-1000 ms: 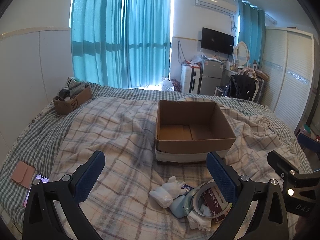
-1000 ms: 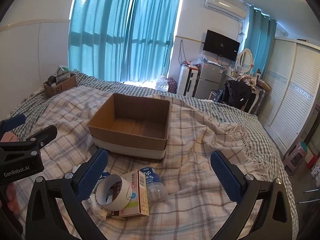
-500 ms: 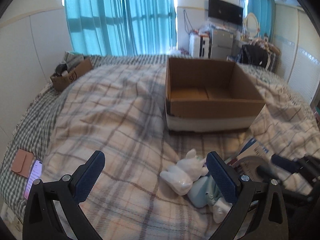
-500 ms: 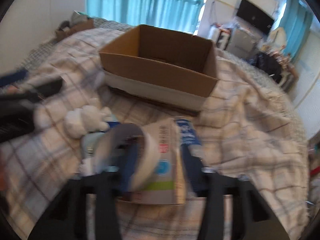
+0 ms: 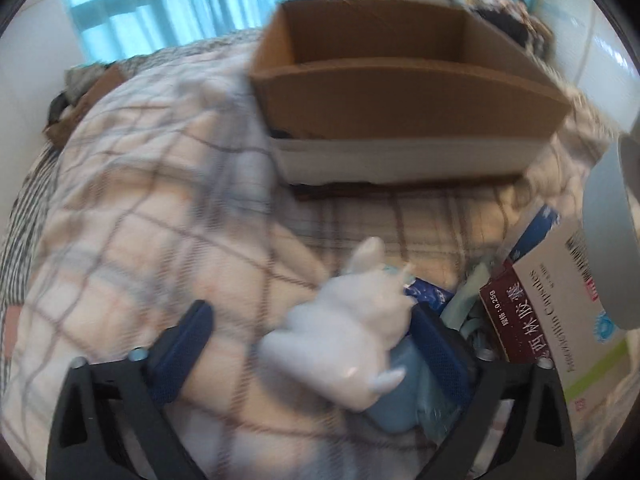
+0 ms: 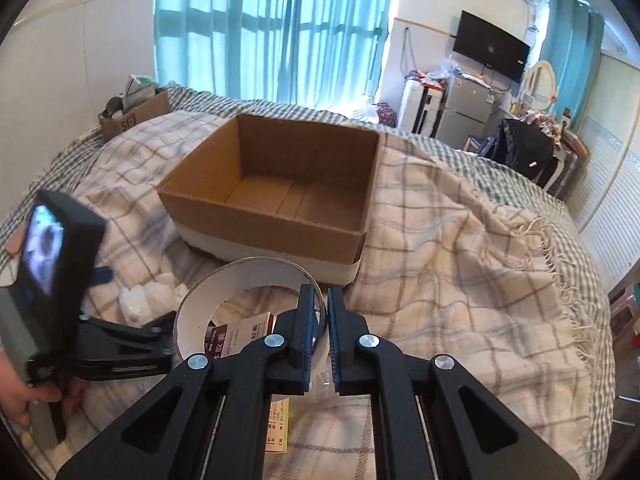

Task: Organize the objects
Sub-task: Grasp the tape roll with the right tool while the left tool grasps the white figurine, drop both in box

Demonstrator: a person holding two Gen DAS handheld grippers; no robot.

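An open, empty cardboard box [image 6: 276, 184] stands on the plaid bed; it also shows in the left wrist view [image 5: 400, 92]. My right gripper [image 6: 323, 320] is shut on the rim of a white tape roll [image 6: 240, 276] and holds it above a medicine box [image 6: 244, 336]. The roll [image 5: 608, 248] and medicine box [image 5: 560, 320] show at the right in the left wrist view. My left gripper [image 5: 312, 344] is open around a white bunny figure [image 5: 344, 340], which lies on a light blue item [image 5: 404, 400]. The left gripper [image 6: 120, 344] shows low left in the right wrist view.
A small cardboard box of clutter [image 6: 132, 112] sits at the far left of the bed. A phone and brown wallet [image 5: 12, 332] lie at the left edge. The blanket's fringed edge [image 6: 560, 264] drops off on the right. Furniture stands behind the bed.
My right gripper has shut on the tape roll and lifted it off the pile. My left gripper has dropped forward so its open fingers now straddle the white bunny.
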